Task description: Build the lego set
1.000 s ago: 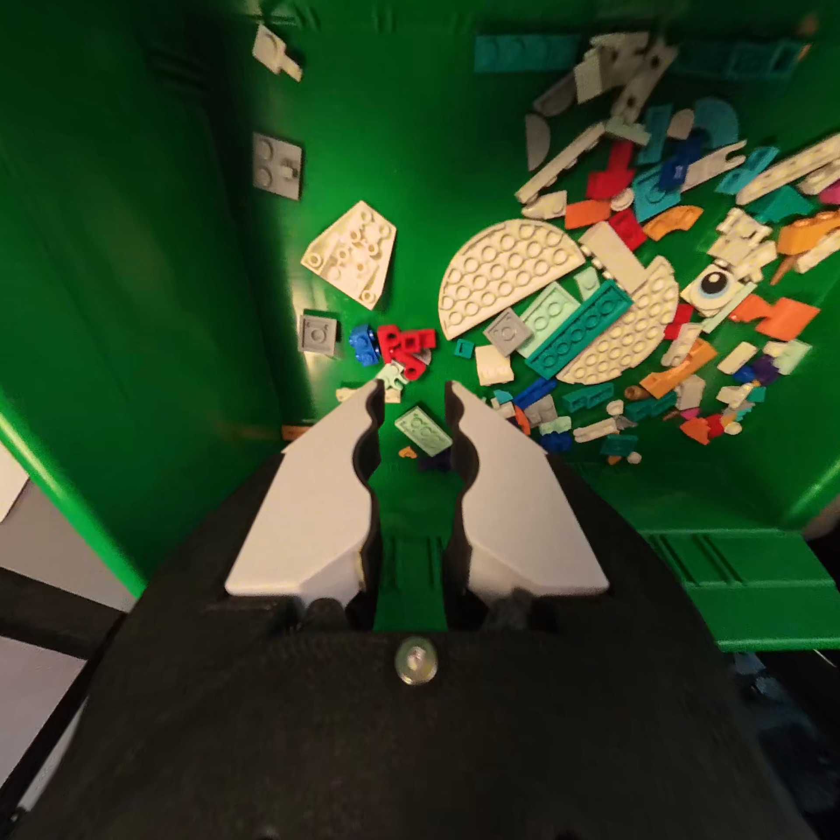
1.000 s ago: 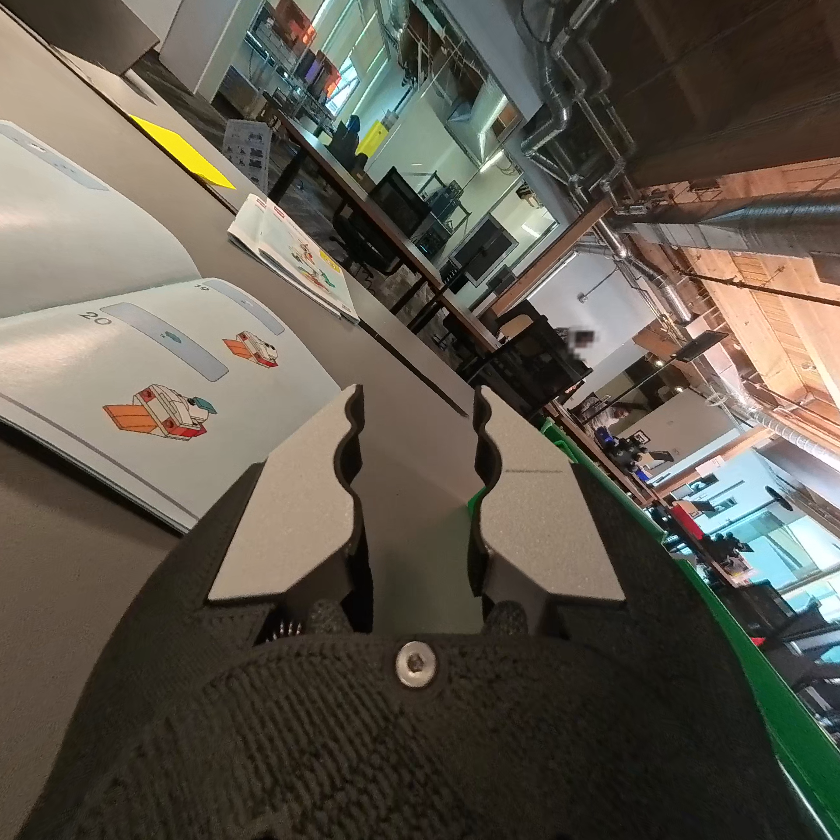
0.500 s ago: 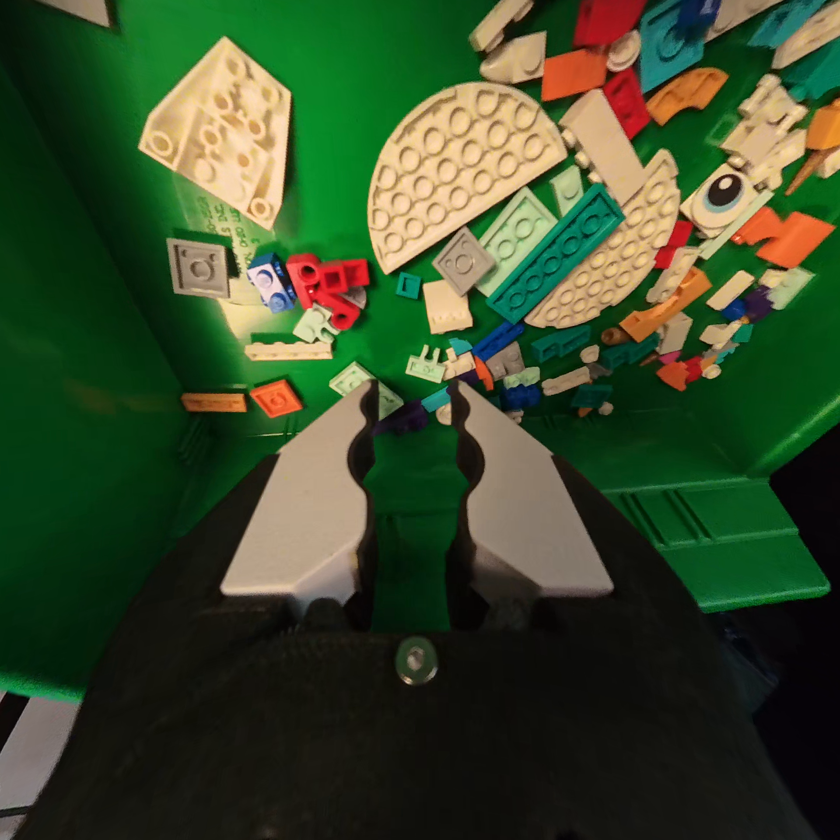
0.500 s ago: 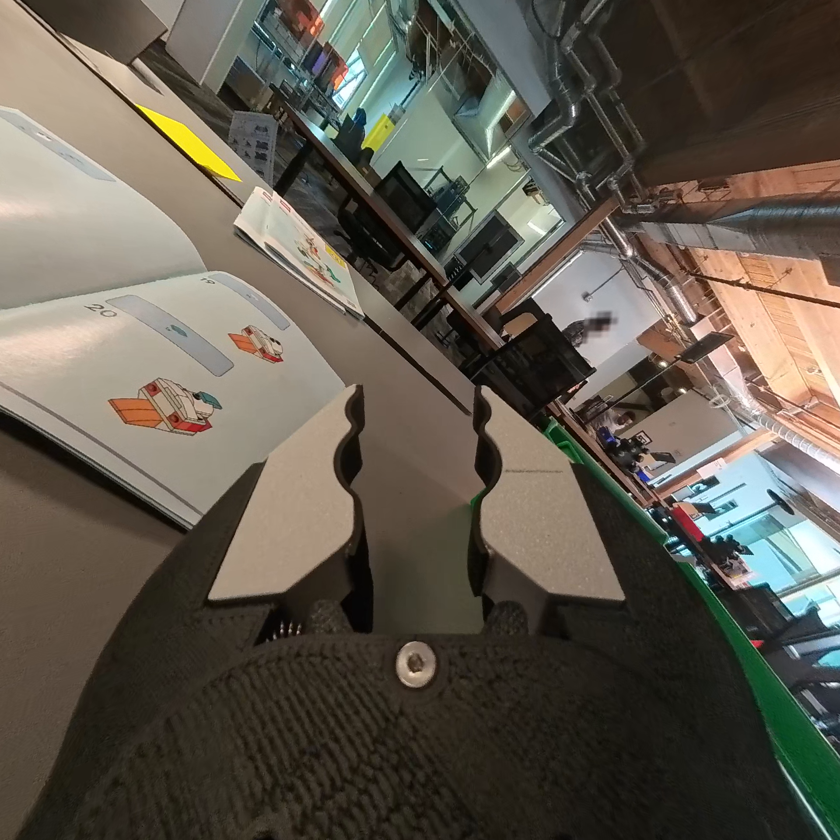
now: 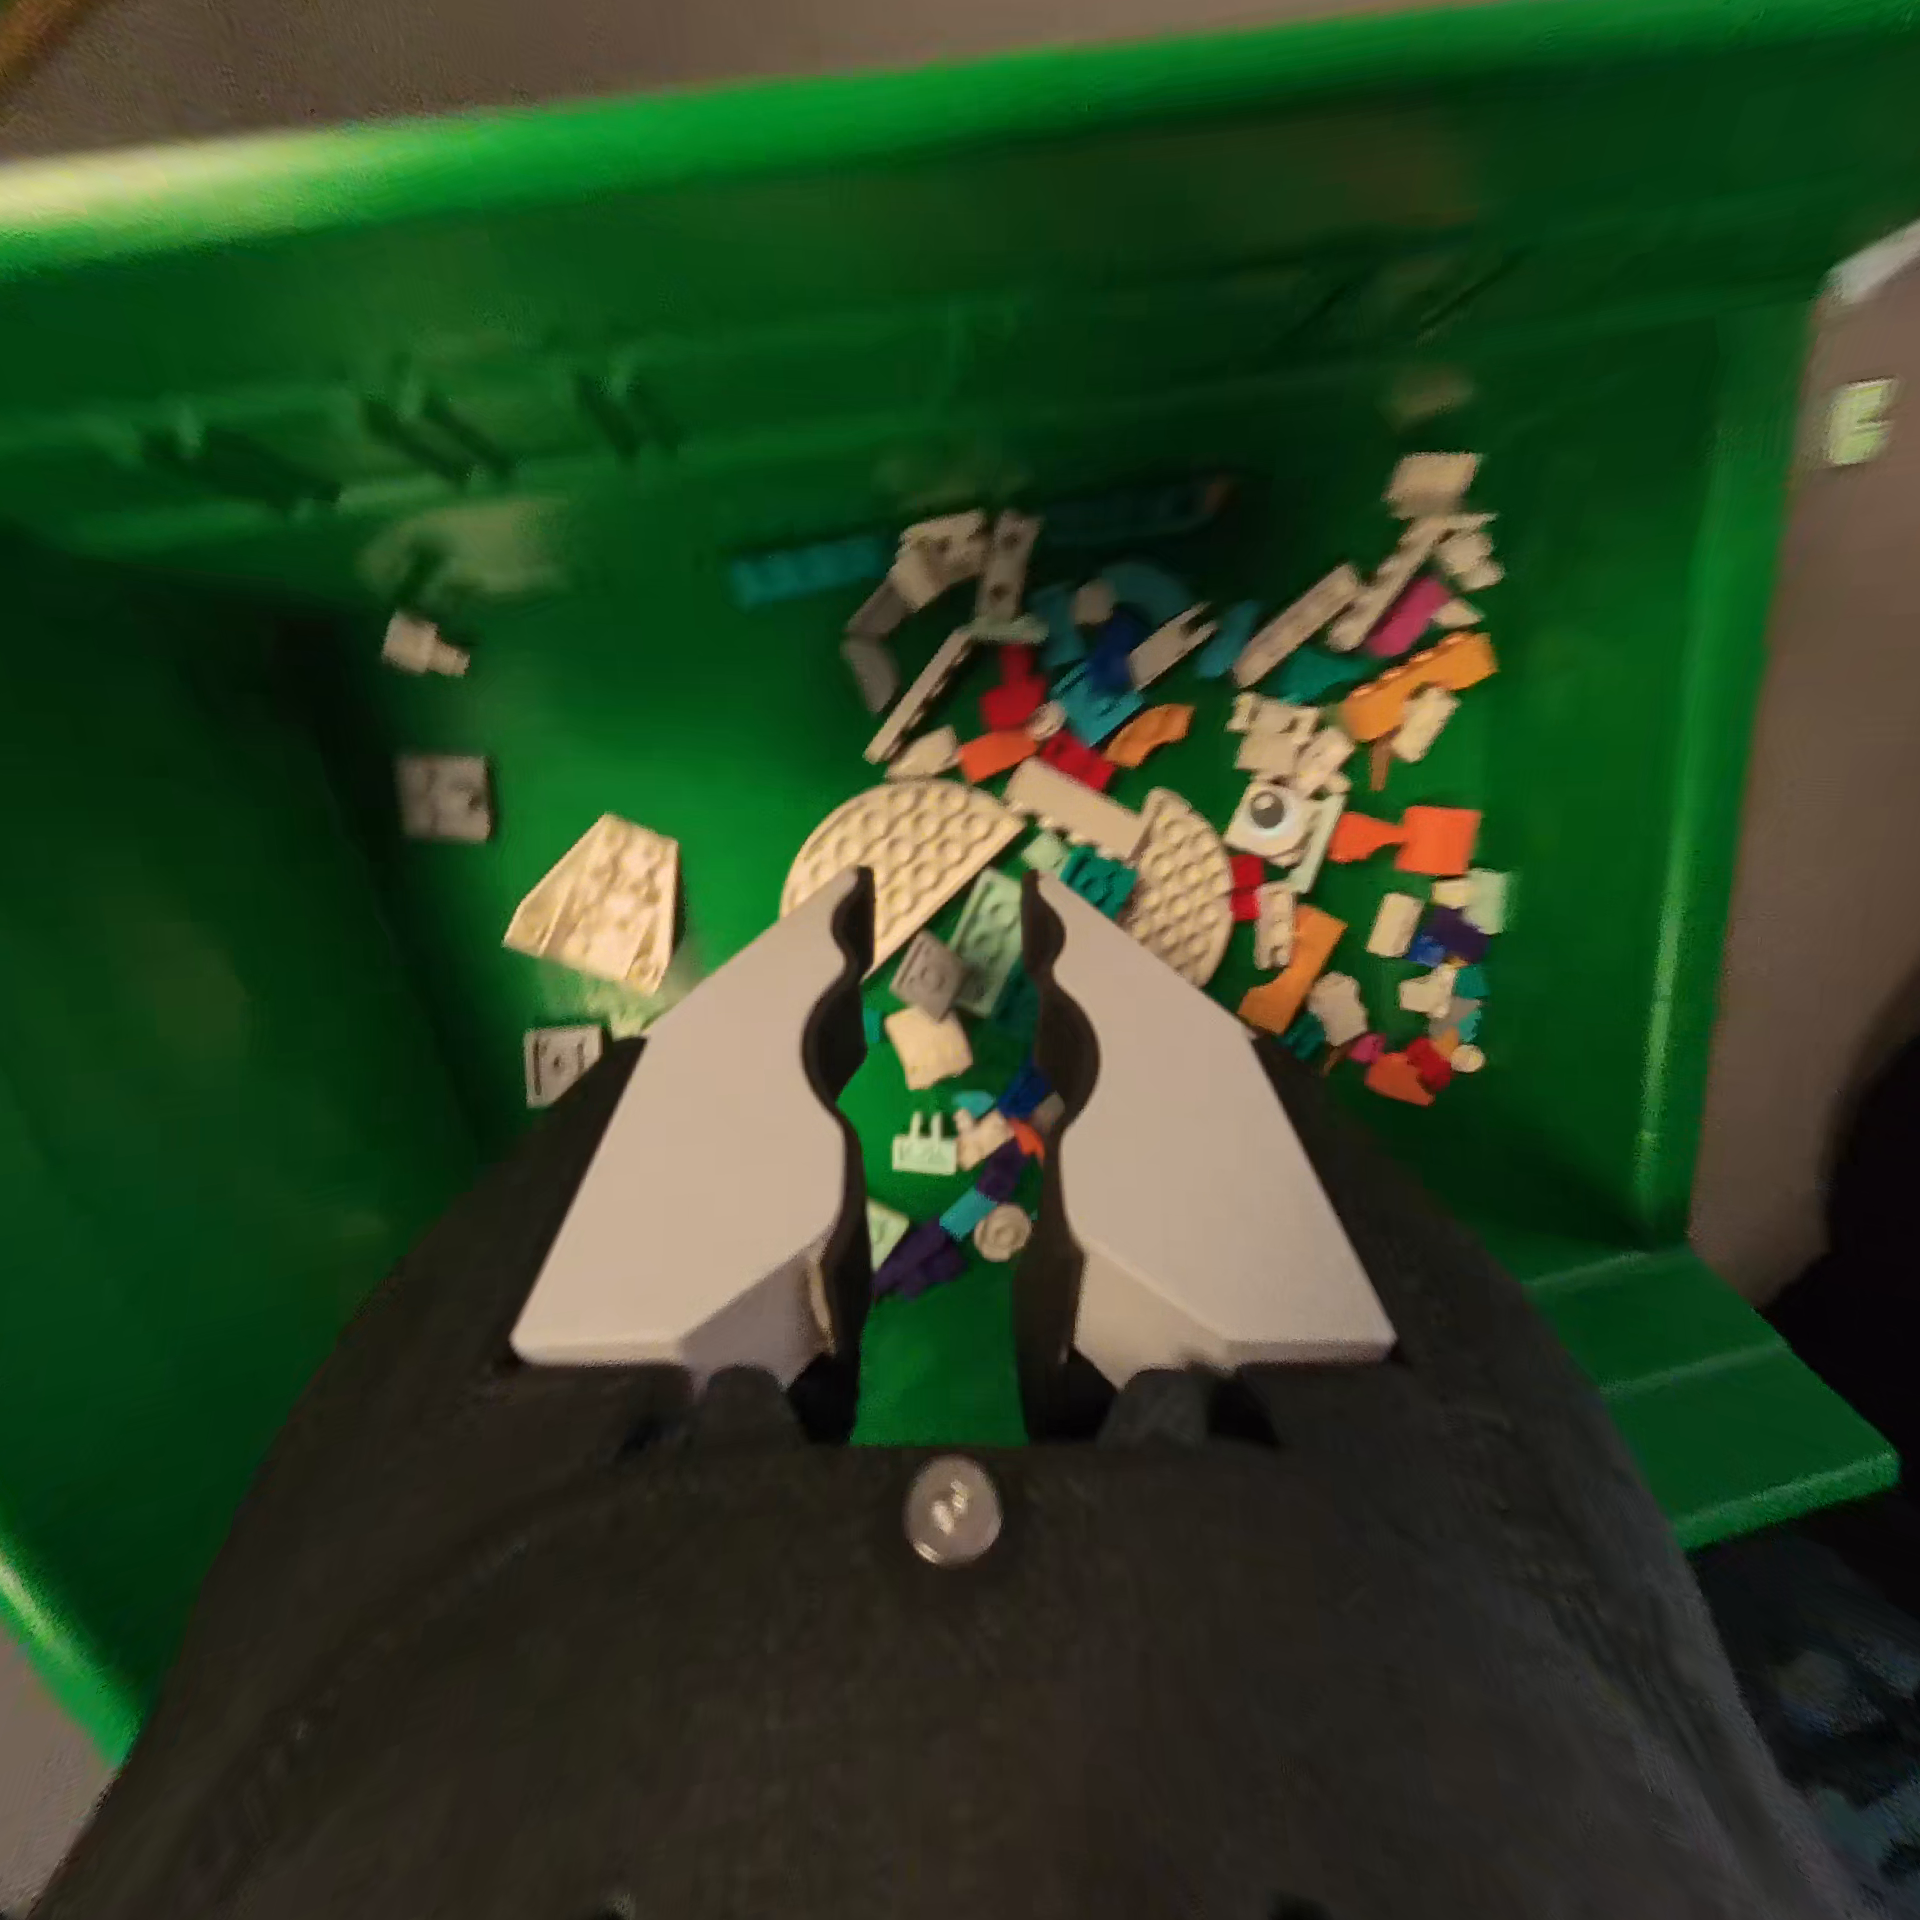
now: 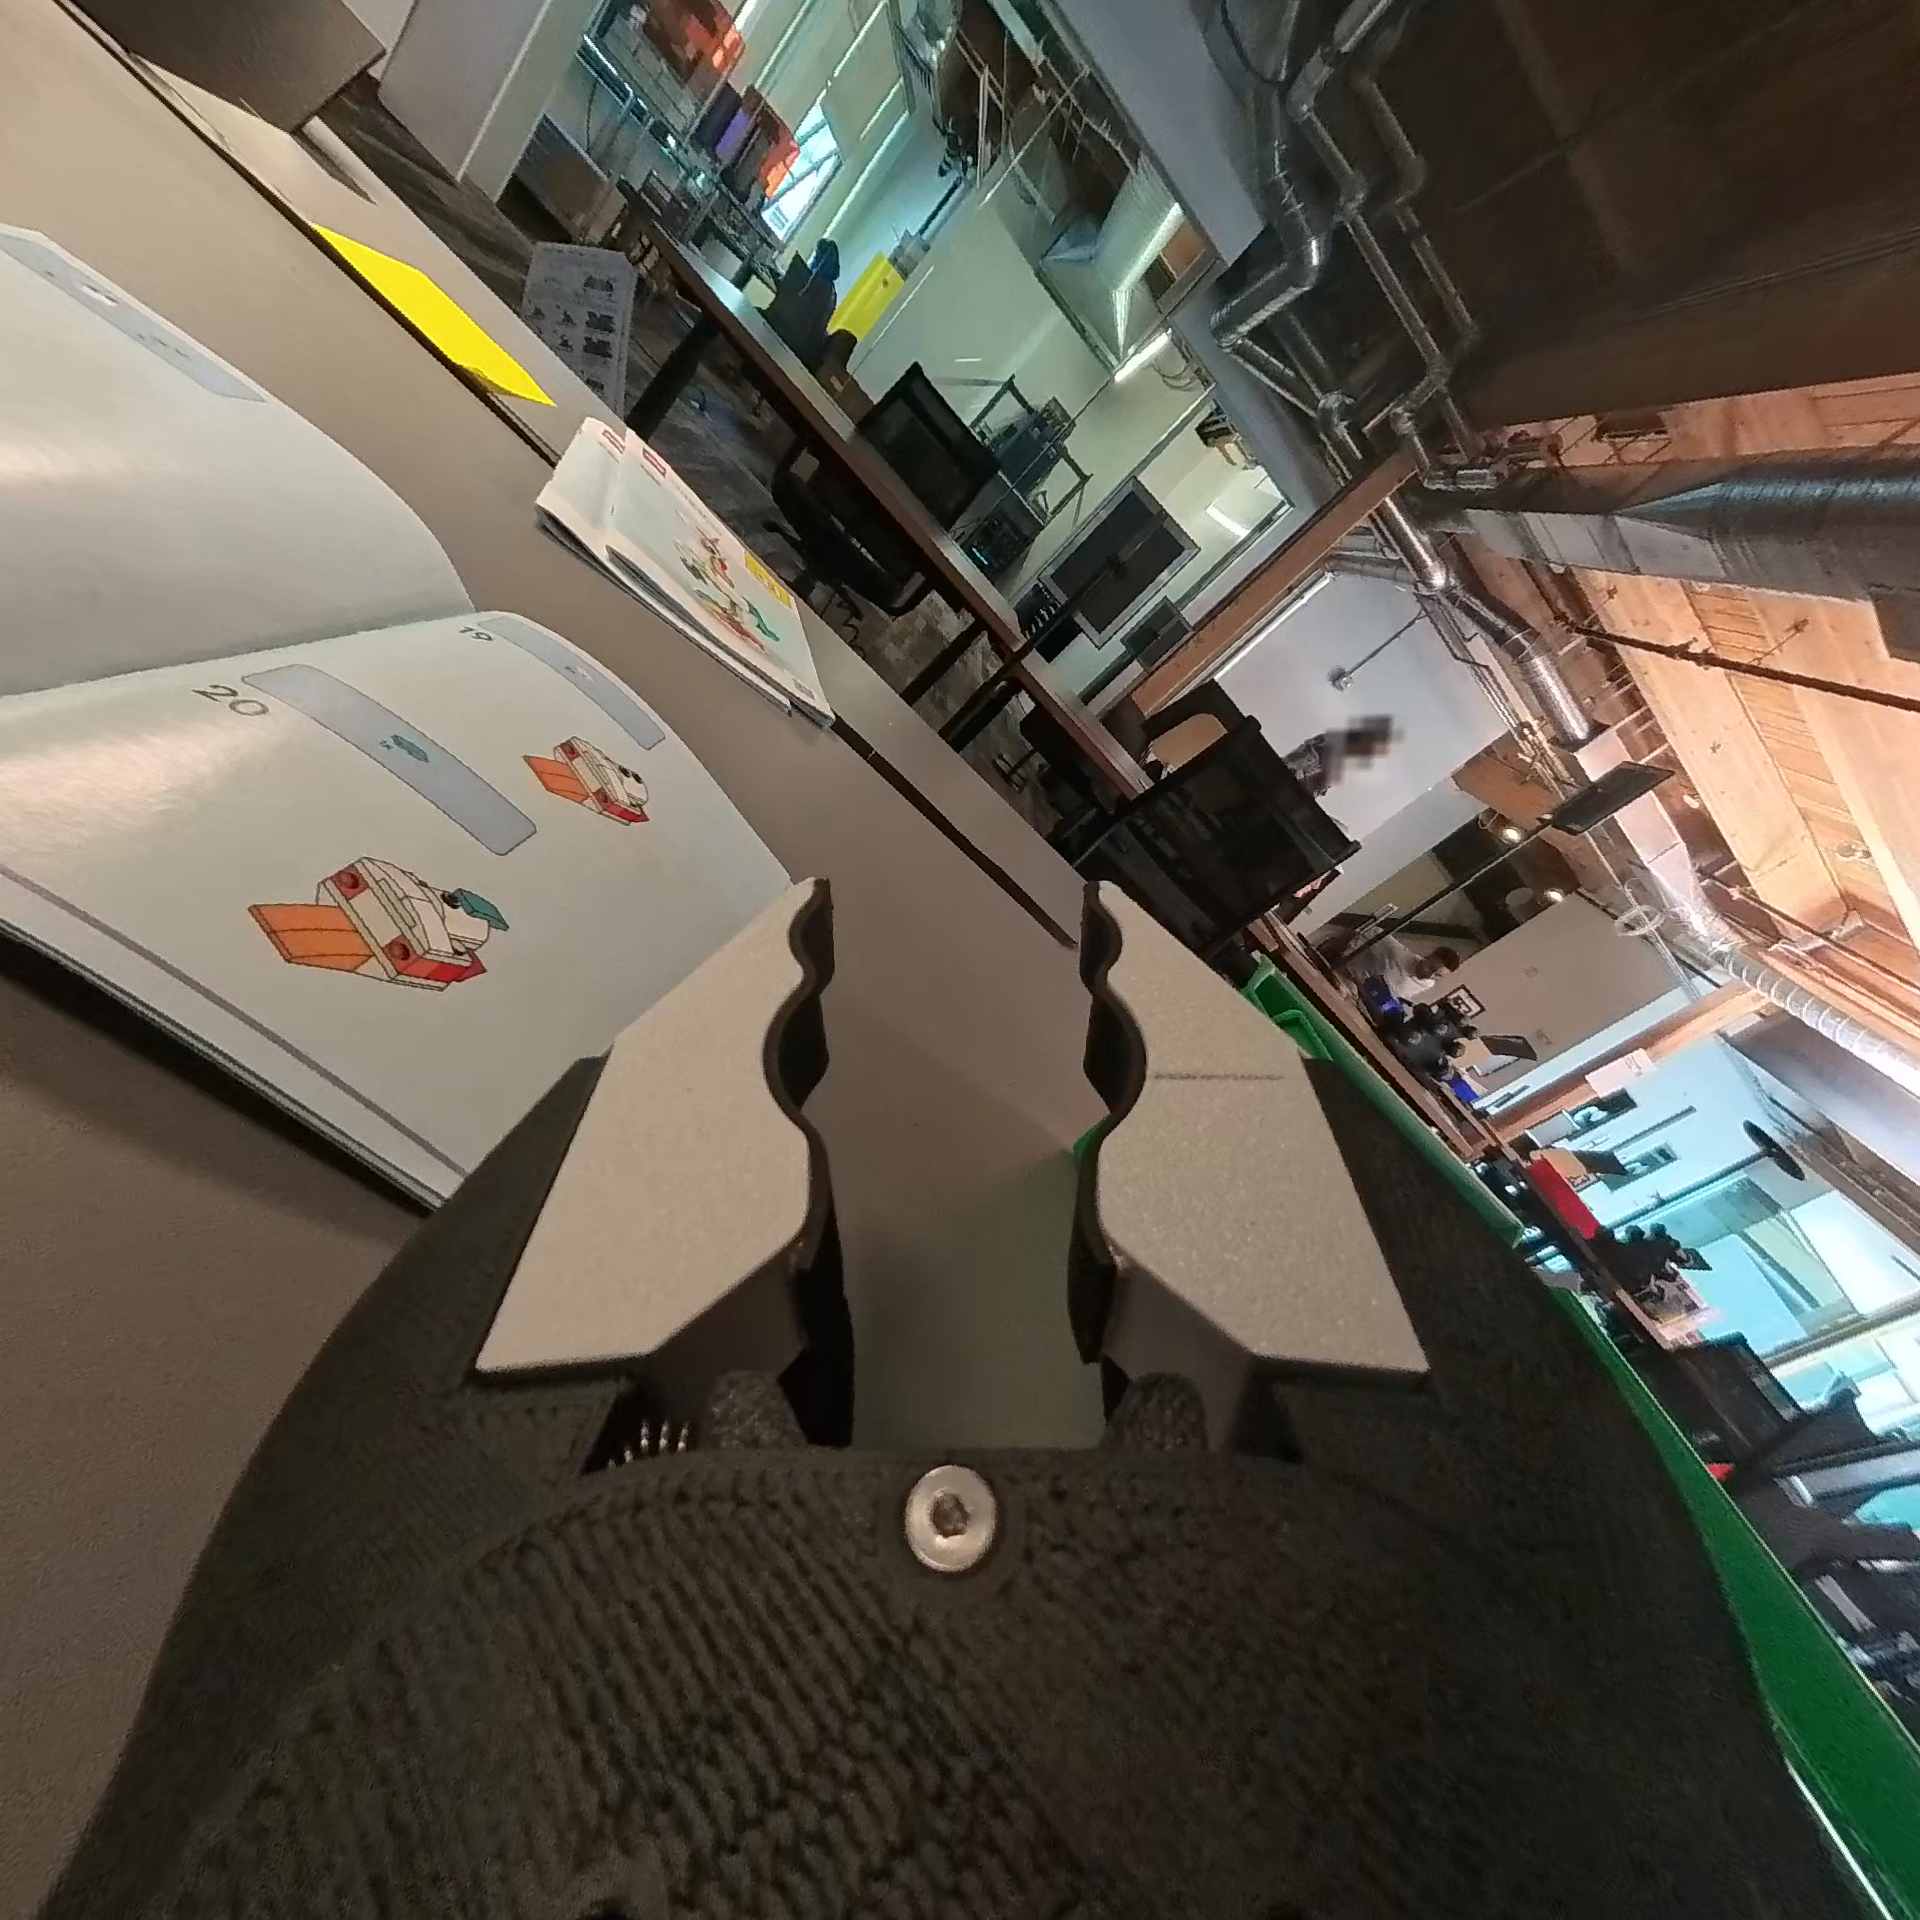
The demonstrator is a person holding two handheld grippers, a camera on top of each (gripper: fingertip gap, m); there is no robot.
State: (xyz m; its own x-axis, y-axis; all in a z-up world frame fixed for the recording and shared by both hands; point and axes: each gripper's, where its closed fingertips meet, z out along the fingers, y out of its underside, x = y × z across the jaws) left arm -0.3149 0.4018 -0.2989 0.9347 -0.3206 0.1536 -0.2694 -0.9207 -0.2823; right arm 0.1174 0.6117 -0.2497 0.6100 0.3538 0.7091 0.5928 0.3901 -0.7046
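Left gripper (image 5: 943, 894): fingers spread, empty, above green bin (image 5: 1558, 935). Lego pieces (image 5: 1164, 810) heaped at 1 o'clock on bin floor. Right gripper (image 6: 954, 902): fingers spread, empty; open instruction booklet (image 6: 312, 852) at 9 o'clock.

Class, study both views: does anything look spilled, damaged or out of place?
Nothing stands out. Loose bricks lie scattered inside the green bin, as expected mid-build. The instruction booklet lies open on the table. Both tongs are open and empty.
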